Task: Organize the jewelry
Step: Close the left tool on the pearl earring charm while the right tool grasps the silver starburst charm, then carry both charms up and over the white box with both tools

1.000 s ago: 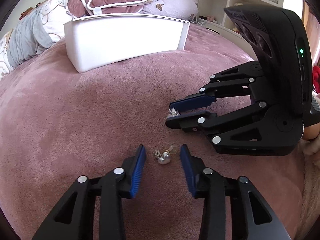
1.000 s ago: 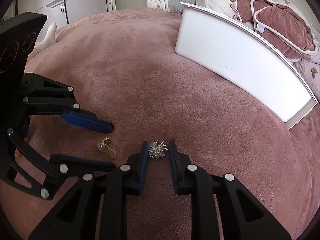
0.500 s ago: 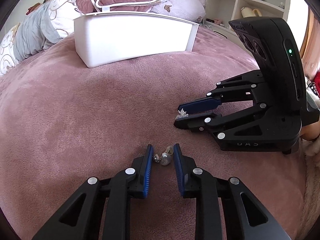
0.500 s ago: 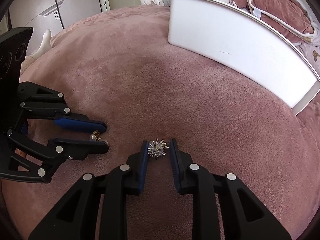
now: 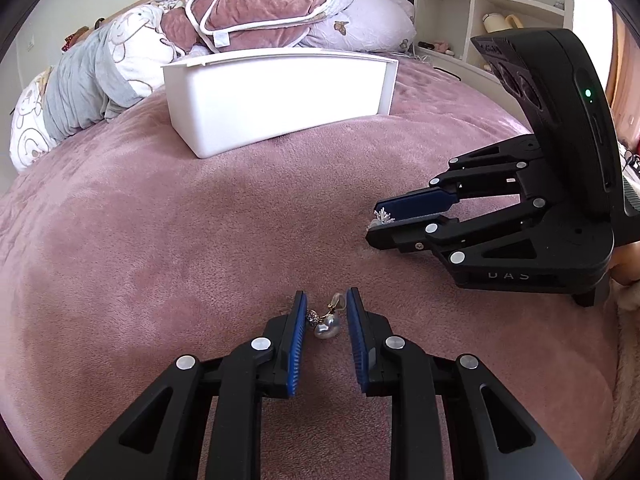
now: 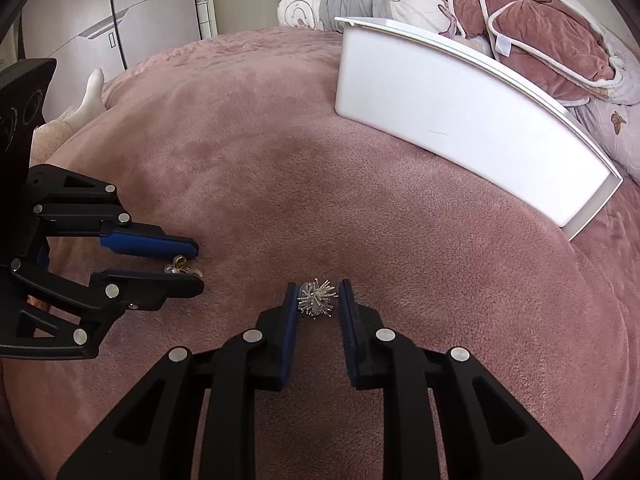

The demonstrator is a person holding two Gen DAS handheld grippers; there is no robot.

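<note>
A pearl-and-gold earring (image 5: 327,322) sits between the blue pads of my left gripper (image 5: 325,306), which is shut on it just above the pink blanket; it also shows in the right wrist view (image 6: 179,265). A silver spiky earring (image 6: 316,300) sits between the pads of my right gripper (image 6: 318,295), which is shut on it; it also shows in the left wrist view (image 5: 382,216). A white rectangular bin (image 5: 276,100) stands further back on the bed; it also shows in the right wrist view (image 6: 460,120).
The pink plush blanket (image 5: 160,240) covers the bed. Folded quilts and pillows (image 5: 260,12) pile up behind the bin. White shelves (image 5: 480,4) stand at the far right. A socked foot (image 6: 90,100) lies at the bed's left edge.
Both grippers have closed on their earrings and lifted them off the blanket. The bin now looks nearer and lower in both views.
</note>
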